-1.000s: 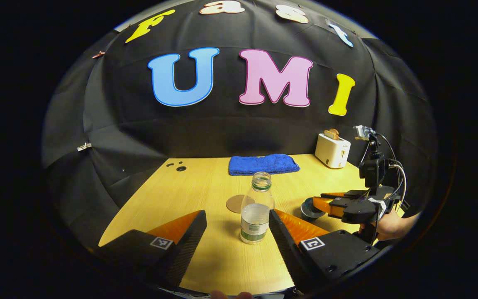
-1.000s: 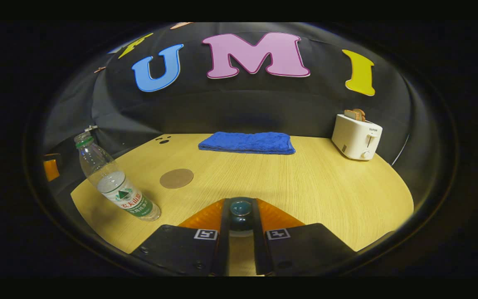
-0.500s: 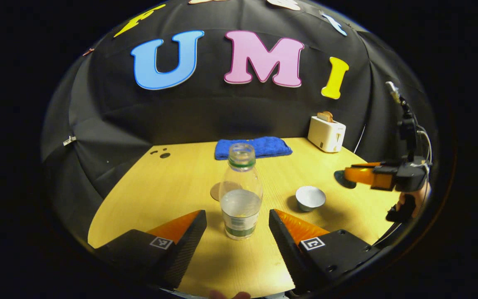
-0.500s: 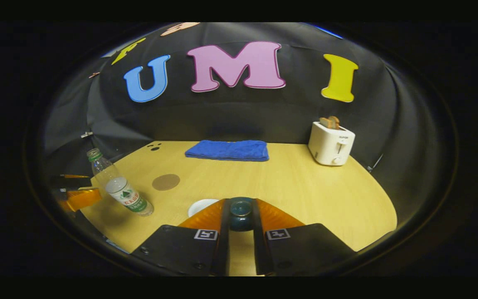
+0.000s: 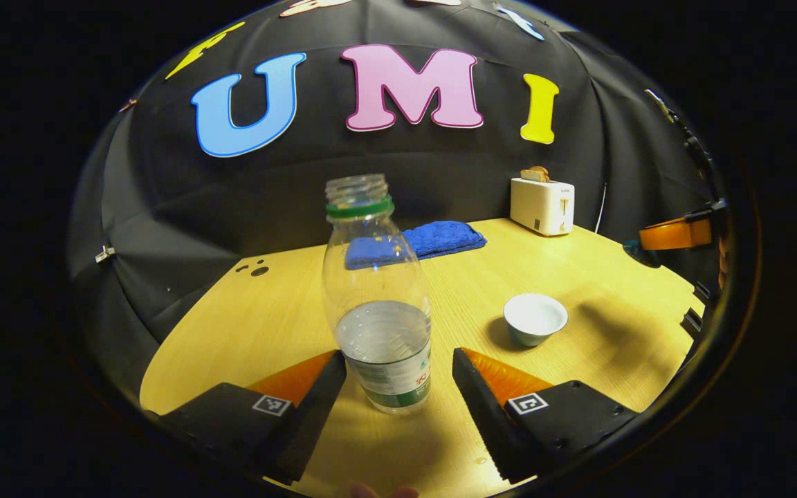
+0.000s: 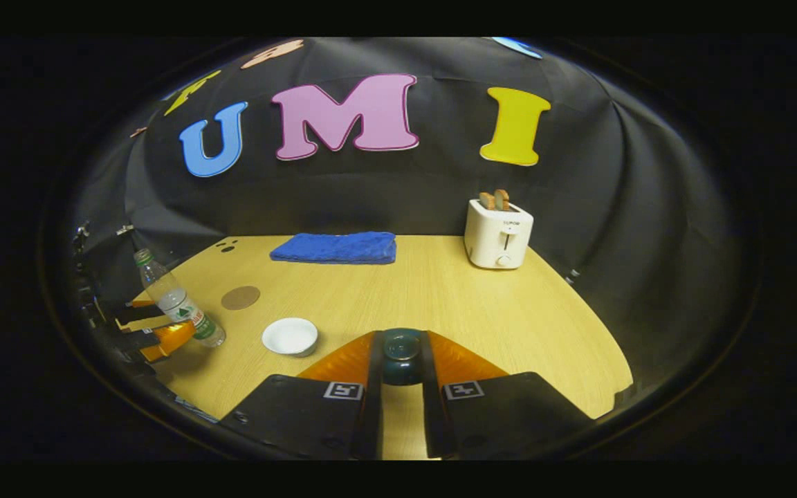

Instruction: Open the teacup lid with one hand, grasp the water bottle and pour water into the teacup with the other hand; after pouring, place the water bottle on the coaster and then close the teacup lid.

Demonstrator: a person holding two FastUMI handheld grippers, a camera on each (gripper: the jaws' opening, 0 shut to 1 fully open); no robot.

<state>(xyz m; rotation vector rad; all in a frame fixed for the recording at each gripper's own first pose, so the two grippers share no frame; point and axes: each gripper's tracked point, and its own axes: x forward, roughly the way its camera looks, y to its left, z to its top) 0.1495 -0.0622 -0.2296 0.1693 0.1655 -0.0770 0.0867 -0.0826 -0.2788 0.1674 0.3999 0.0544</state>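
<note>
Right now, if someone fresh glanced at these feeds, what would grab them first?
The uncapped water bottle stands upright between the open fingers of the left gripper, close to the camera. The right gripper holds the dark teacup lid aloft, away from the open white teacup on the table. At the back sit a blue towel and a white toaster.

This is a staged recording booth, not a real kitchen: black cloth (image 6: 385,194) forms the wall right behind a wooden table (image 6: 440,304). On the table are kitchen props: a toaster (image 6: 498,234) with 2 bread slices at its far right, and a folded blue towel (image 6: 335,247) left of the toaster.
</note>
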